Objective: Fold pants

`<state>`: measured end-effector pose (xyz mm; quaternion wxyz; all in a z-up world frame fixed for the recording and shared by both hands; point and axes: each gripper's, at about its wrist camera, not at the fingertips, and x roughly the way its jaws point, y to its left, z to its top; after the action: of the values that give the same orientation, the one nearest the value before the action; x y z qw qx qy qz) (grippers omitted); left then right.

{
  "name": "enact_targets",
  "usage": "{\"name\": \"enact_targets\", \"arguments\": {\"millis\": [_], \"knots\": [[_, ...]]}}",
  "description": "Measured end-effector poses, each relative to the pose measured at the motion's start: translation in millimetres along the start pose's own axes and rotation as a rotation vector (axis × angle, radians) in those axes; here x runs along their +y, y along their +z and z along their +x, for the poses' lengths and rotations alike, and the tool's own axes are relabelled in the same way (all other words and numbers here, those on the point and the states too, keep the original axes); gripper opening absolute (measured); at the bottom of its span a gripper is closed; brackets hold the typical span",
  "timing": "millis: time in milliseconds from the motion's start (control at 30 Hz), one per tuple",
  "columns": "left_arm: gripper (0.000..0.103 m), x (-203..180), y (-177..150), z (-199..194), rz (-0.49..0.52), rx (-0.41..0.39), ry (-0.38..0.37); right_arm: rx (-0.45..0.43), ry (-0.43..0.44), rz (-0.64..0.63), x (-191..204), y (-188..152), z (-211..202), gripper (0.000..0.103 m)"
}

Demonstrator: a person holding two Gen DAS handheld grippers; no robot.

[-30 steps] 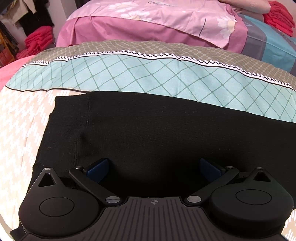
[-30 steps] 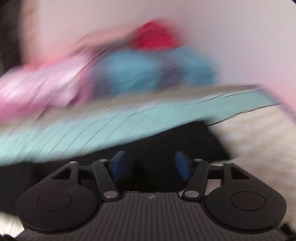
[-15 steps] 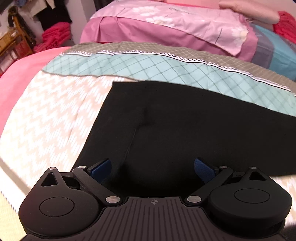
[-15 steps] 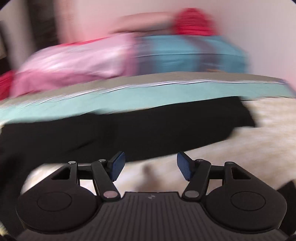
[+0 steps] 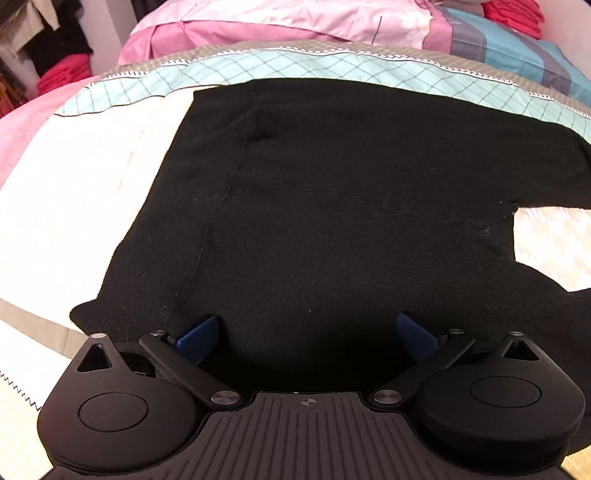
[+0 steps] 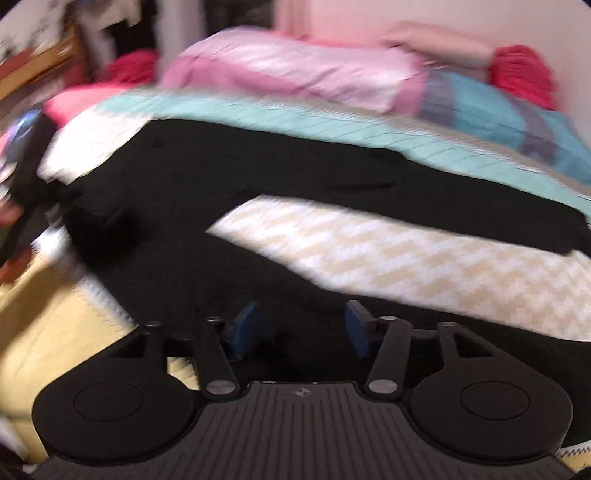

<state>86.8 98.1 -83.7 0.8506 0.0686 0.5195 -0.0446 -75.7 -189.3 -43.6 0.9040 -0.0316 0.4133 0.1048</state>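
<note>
spreading flat black knit pants [image 5: 332, 192] on patterned bedspread [image 5: 92, 177], no fold yet; left gripper [image 5: 306, 332] wide open, empty; right gripper [image 6: 299, 328] closing, gripping nothing.

Left gripper [image 5: 306, 332] spread wide, tilted downward; right gripper [image 6: 299, 328] narrowing, empty.

A bed [image 5: 74, 177] carries a cream zigzag cover with a teal lattice band [image 5: 295, 66] across the upper frame. Above it lies a pink quilt [image 5: 295, 22]; red clothes [image 5: 62, 74] sit at upper left and upper right.
</note>
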Motion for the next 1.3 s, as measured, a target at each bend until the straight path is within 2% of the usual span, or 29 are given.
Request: {"name": "enact_targets", "arguments": {"millis": [67,167,200,233,300,400,500,567,633,667,733,800,867,933,967,1067,1133,1167,1200,1233,1300], "knots": [[0.103,-3,-1,0,0.016,-0.003,0.012,0.023,-0.044,-0.047,13,-7,9,0.064],[0.103,-7,-2,1,0.028,-0.011,0.018,0.032,-0.102,0.034,11,-5,25,0.052],[0.103,-7,-3,1,0.029,-0.013,0.016,0.038,-0.098,0.069,8,-5,26,0.033],[0.103,-7,-3,1,0.031,-0.014,0.015,0.068,-0.085,0.081,6,-5,34,0.02],[0.103,-8,-1,2,0.04,-0.013,0.012,0.085,-0.048,0.038,7,-5,30,0.006],[0.103,-8,-4,-2,0.045,-0.014,-0.002,0.103,-0.005,-0.029,5,-10,6,0.006],[0.103,-9,-5,-2,0.043,-0.019,-0.003,0.17,0.034,-0.006,-5,-19,1,0.007],[0.103,-9,-6,-3,0.042,-0.019,0.002,0.168,0.049,0.005,-3,-13,-4,0.008],[0.103,-9,-5,-3,0.042,-0.02,0.0,0.1,0.098,0.024,-2,3,-9,0.021],[0.103,-9,-5,-3,0.044,-0.021,0.0,0.064,0.124,0.031,-1,11,-10,0.024],[0.103,-9,-5,-3,0.044,-0.022,0.0,0.008,0.188,0.064,1,30,-4,0.048],[0.103,-9,-5,-3,0.044,-0.021,0.002,-0.038,0.227,0.147,-1,50,14,0.052],[0.103,-9,-5,-3,0.042,-0.023,0.005,-0.05,0.273,0.258,-5,67,45,0.051],[0.103,-10,-5,-3,0.042,-0.027,0.008,-0.001,0.302,0.381,-8,81,84,0.039],[0.103,-10,-6,-3,0.042,-0.029,0.009,0.028,0.308,0.429,-7,85,103,0.037],[0.103,-10,-6,-3,0.042,-0.035,0.009,0.09,0.305,0.52,1,90,147,0.035],[0.103,-10,-7,-3,0.042,-0.039,0.01,0.063,0.342,0.555,7,92,153,0.042],[0.103,-10,-8,-3,0.042,-0.042,0.011,0.059,0.344,0.551,9,94,156,0.037],[0.103,-10,-8,-3,0.043,-0.044,0.012,0.066,0.359,0.523,12,98,159,0.007],[0.103,-11,-9,-4,0.044,-0.045,0.012,0.063,0.382,0.51,10,105,160,0.005],[0.103,-10,-9,-4,0.042,-0.049,0.008,-0.053,0.395,0.523,-5,121,147,0.005]]}}
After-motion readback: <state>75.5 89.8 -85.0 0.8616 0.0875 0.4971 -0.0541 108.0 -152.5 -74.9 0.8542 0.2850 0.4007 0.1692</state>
